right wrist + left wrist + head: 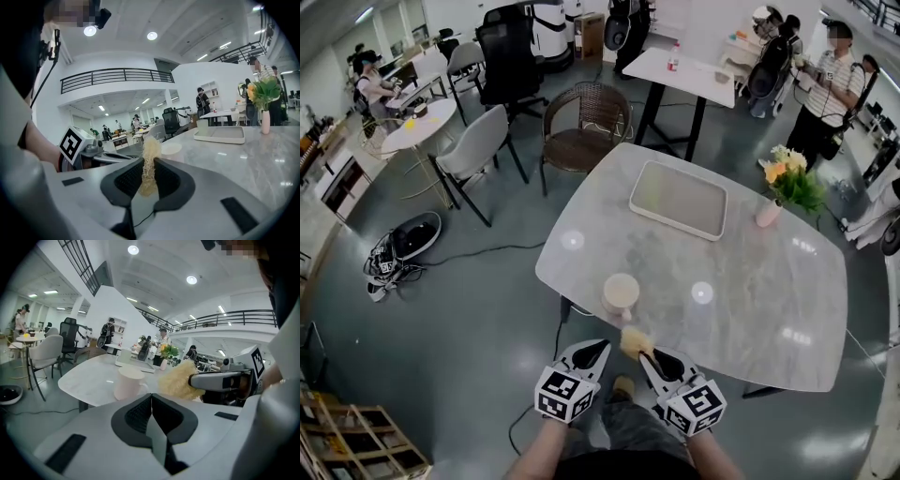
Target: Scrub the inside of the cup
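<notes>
A pale pink cup [620, 295] stands upright near the front edge of the marble table [741, 281]; the left gripper view shows the cup [128, 384] ahead and slightly left. My right gripper [643, 356] is shut on a yellow fibrous scrubber [635, 341], a flat loofah-like pad [149, 161] pinched between its jaws. The scrubber [179, 379] hangs just right of the cup, short of the table edge. My left gripper [598, 349] is shut with nothing in it, below the cup and off the table.
A white tray [679, 200] lies on the table's far side, with a pink vase of flowers [787, 186] to its right. A wicker chair [585, 122], grey chairs and other tables stand beyond. People stand at the back right.
</notes>
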Demonstrator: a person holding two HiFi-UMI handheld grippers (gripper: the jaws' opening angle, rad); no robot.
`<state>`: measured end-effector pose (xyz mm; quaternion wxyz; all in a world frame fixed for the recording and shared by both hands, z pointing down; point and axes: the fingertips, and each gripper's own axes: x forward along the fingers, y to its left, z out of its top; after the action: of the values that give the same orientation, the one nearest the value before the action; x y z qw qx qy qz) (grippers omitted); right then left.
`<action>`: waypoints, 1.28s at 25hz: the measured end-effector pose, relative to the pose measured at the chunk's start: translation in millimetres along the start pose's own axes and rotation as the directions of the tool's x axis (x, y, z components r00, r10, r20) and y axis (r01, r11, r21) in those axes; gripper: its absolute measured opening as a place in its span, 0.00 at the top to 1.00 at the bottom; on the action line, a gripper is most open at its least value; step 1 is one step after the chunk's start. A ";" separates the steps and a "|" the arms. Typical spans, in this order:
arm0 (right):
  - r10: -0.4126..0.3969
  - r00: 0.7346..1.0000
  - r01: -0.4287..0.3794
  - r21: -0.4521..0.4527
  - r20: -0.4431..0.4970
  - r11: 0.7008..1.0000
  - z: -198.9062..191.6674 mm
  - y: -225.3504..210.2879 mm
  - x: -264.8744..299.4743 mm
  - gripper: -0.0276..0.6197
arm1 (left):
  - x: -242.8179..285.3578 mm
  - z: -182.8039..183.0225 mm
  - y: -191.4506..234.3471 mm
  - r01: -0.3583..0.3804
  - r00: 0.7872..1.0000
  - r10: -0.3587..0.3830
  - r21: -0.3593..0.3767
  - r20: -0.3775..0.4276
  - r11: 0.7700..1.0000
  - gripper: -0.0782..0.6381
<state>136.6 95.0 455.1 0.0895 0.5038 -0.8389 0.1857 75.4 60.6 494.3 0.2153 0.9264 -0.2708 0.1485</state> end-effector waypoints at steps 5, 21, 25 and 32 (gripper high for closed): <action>0.060 0.998 -0.060 -0.063 0.001 0.996 19.2 -24.6 11.6 0.86 | 27.3 1.1 4.7 -0.036 0.999 0.036 -0.031 -0.019 0.999 0.87; 0.190 0.940 -0.301 -0.432 -0.282 0.850 51.6 -59.2 91.6 0.86 | 84.8 -11.4 14.9 -0.237 0.958 0.240 0.036 -0.158 0.971 0.69; 0.159 0.869 -0.420 -0.528 -0.468 0.738 40.5 -51.1 113.2 0.86 | 88.9 -13.2 20.6 -0.242 0.949 0.254 0.084 -0.187 0.967 0.69; 0.064 0.675 -0.613 -0.511 -0.735 0.603 7.9 -48.6 138.7 0.86 | 92.8 -14.1 22.1 -0.159 0.959 0.181 0.116 -0.219 0.981 0.69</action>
<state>113.5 -41.4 505.3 0.5259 0.1439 -0.8381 0.0143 135.8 10.0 549.8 0.1861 0.8859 -0.3153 0.2848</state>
